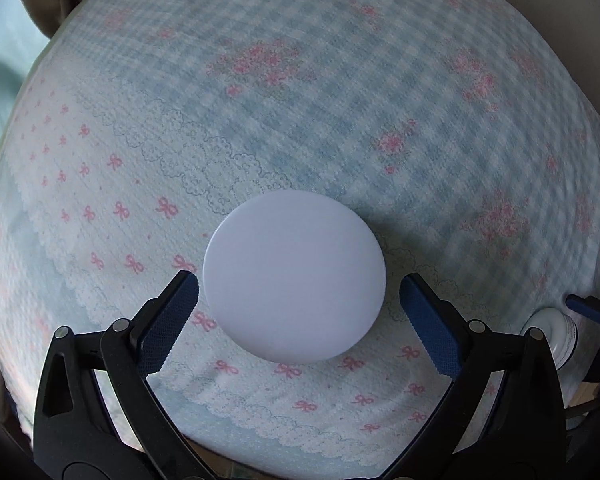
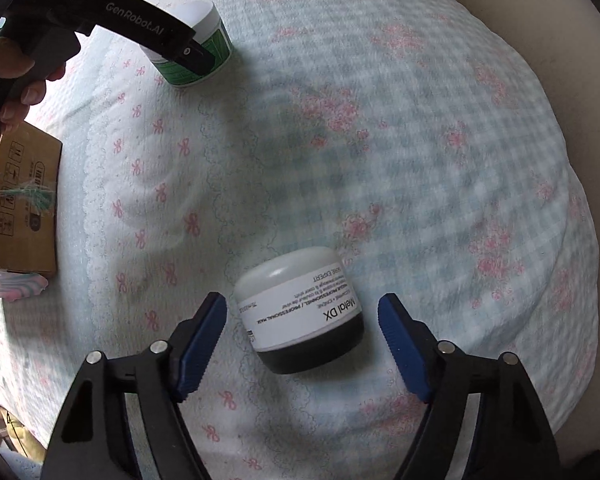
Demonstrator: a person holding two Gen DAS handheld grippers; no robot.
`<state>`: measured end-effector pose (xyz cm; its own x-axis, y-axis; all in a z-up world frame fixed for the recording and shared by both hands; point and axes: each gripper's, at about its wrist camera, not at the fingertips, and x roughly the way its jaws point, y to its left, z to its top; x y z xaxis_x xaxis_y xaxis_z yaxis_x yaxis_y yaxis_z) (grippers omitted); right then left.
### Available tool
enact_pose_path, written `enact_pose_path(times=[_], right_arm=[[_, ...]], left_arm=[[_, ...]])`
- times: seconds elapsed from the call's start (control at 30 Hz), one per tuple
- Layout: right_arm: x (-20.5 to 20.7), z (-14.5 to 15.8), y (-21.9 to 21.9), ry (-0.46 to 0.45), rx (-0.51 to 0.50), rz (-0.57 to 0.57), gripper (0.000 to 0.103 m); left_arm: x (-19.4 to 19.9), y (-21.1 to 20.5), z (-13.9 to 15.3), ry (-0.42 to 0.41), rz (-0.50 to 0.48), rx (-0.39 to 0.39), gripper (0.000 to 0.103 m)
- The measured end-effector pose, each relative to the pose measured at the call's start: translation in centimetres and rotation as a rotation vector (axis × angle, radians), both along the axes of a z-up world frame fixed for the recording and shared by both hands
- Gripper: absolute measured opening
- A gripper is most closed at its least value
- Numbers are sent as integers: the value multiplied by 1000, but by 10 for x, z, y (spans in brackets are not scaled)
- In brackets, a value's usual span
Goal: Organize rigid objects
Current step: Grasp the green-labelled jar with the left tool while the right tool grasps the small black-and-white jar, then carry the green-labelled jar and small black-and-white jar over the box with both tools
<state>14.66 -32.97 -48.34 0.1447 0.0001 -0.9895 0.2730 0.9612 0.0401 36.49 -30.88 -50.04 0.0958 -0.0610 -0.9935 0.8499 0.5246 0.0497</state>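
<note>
Straddling two jars on the soft blue-checked bedspread point(image 2: 380, 128), the left gripper point(image 1: 298, 294) gapes around a white-lidded green jar point(image 1: 294, 276) and the right gripper point(image 2: 302, 318) brackets, untouching, a tilted white-and-black "Metal DX" jar point(image 2: 300, 310) that could roll away.

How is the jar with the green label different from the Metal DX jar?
The green-labelled jar stands far off, partly hidden behind the other tool; the Metal DX jar sits close between the right tool's open fingers. One label is green, the other white above a black base. Both are small, white-lidded and rest on the cloth.
</note>
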Motion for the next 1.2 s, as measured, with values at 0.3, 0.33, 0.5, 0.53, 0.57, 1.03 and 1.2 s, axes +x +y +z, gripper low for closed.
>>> enact_pose_path(times=[0.3, 0.33, 0.5, 0.53, 0.57, 1.03, 1.2], right_arm=[[9, -9, 19, -6, -11, 64, 58], [10, -9, 21, -9, -9, 65, 58], [11, -8, 21, -13, 5, 65, 57], [17, -7, 19, -13, 9, 61, 57], [18, -5, 14, -14, 15, 55, 57], [5, 39, -18, -74, 28, -21, 57], [-3, 73, -24, -123, 5, -29, 57]], left_arm=[[10, -25, -12, -5, 3, 33, 71], [15, -29, -15, 1, 11, 27, 71], [26, -23, -16, 1, 15, 17, 70], [23, -22, -15, 3, 18, 15, 70], [21, -19, -11, 7, 23, 11, 70], [-6, 12, 60, -22, 69, -59, 70], [-22, 29, 101, -50, 100, -109, 70]])
